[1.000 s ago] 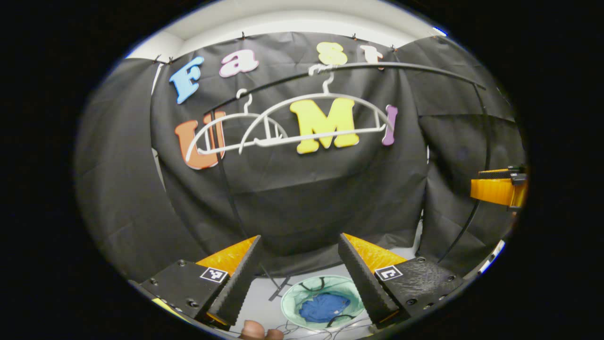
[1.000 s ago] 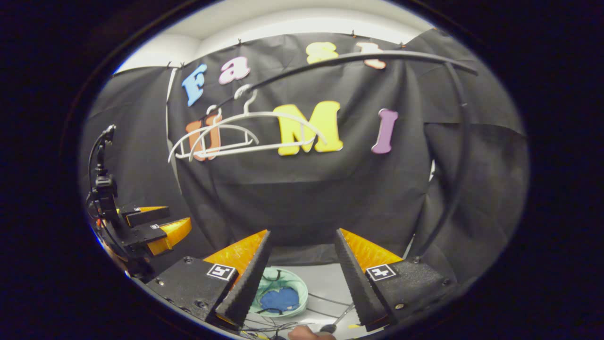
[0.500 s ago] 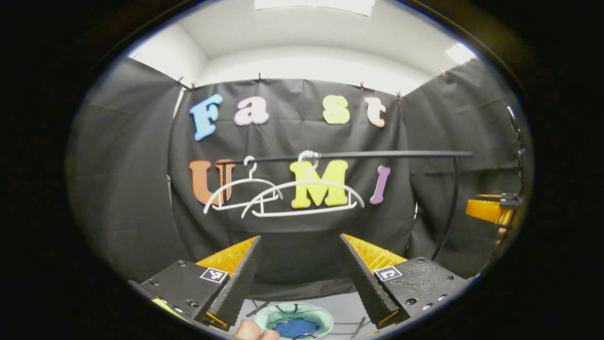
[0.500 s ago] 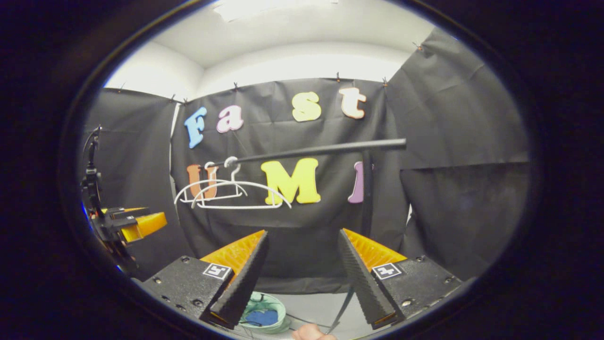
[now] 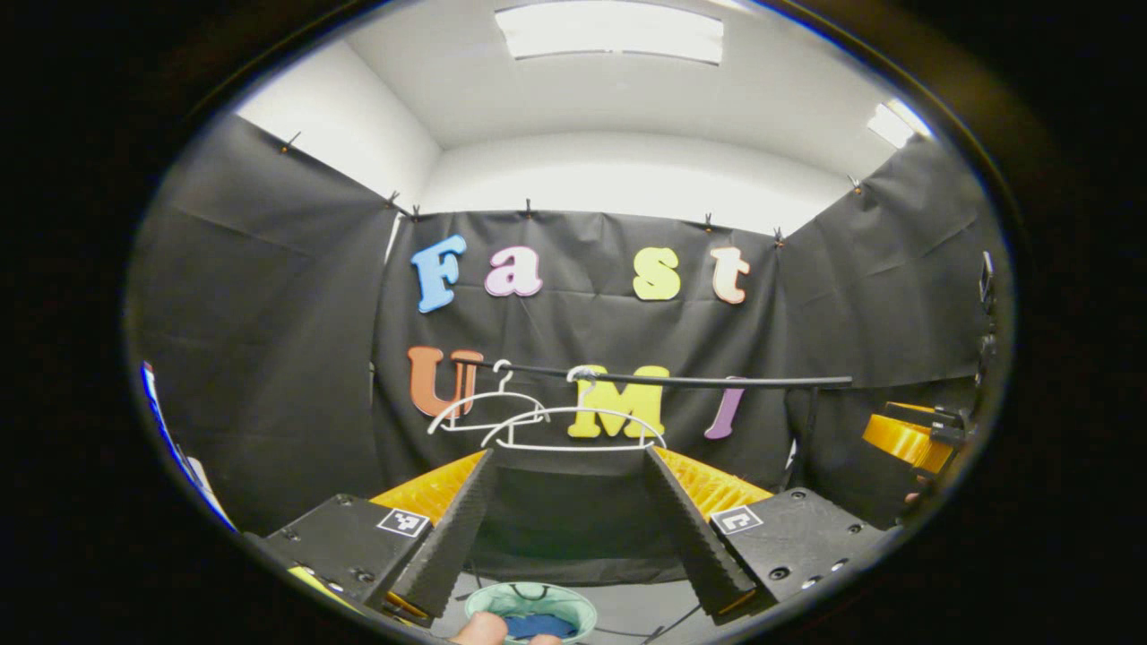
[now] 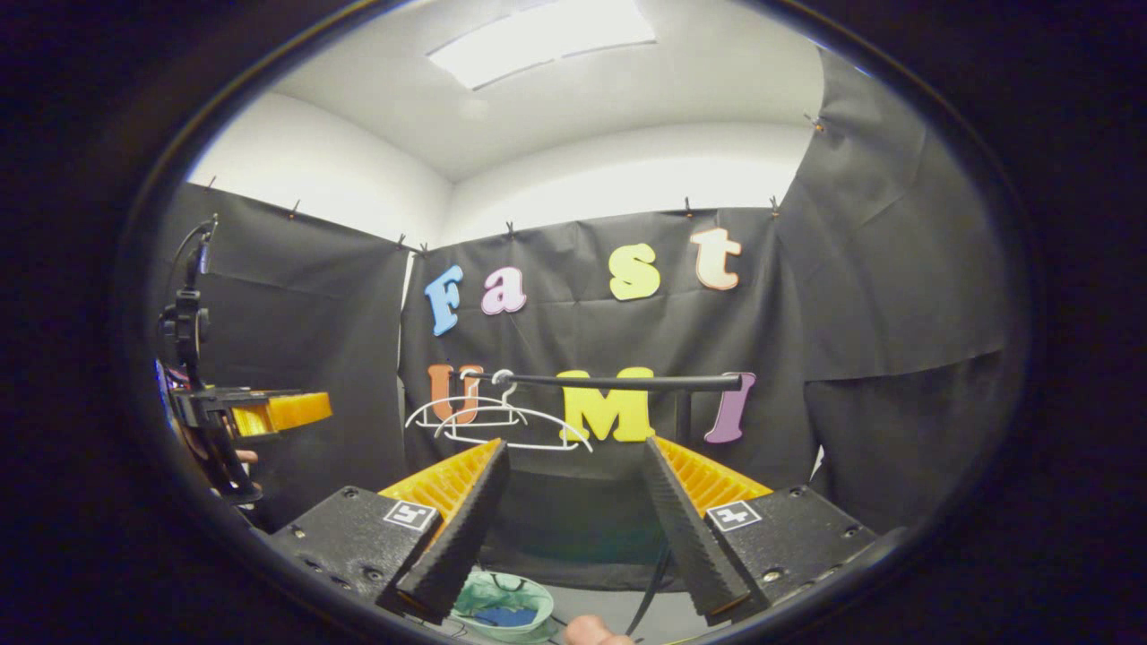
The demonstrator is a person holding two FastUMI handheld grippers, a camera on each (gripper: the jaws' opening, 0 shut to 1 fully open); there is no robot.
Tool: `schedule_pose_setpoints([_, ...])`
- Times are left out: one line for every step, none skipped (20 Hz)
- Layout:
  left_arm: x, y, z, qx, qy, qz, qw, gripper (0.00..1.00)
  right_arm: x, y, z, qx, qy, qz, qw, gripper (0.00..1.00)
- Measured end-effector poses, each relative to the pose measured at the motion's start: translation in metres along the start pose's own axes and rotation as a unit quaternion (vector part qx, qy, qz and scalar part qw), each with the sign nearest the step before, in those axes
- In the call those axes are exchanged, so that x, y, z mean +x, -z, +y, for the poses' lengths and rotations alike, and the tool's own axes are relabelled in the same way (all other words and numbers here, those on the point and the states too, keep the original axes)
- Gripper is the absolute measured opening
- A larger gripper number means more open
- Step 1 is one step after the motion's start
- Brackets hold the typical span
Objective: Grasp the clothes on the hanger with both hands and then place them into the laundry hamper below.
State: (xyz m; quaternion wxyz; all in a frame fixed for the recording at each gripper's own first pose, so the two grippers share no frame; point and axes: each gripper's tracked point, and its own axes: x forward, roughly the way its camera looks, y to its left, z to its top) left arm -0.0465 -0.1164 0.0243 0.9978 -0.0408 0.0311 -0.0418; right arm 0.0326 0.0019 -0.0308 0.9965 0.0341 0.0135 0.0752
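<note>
Two bare white hangers (image 5: 538, 423) hang on a black rail (image 5: 699, 381) ahead; they also show in the right gripper view as white hangers (image 6: 488, 421) on the rail (image 6: 618, 382). A pale green hamper (image 5: 531, 607) stands on the floor below, with a blue garment (image 5: 538, 624) lying inside it. The hamper (image 6: 500, 606) and the blue garment (image 6: 504, 617) sit low between the fingers in the right gripper view. My left gripper (image 5: 569, 528) is open and holds nothing. My right gripper (image 6: 573, 528) is open and holds nothing too. Both are well back from the rail.
The rail's black upright post (image 5: 811, 430) stands at its right end. Thin cables (image 6: 654, 582) run across the grey floor near the hamper. The other gripper (image 6: 260, 412) shows at the left edge of the right gripper view.
Both grippers have pulled back and tilted upward: the rail and hangers shrank and dropped in view, the ceiling lights came in, and the hamper slid to the bottom edge. Both stayed open.
</note>
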Motion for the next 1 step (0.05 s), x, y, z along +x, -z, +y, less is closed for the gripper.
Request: schedule_pose_setpoints([-0.0050,-0.0009,-0.0041,0.011,0.008,0.005,1.000,1.00,-0.0038,-0.0031,0.0006,0.005,-0.006,-0.007,1.000,0.95])
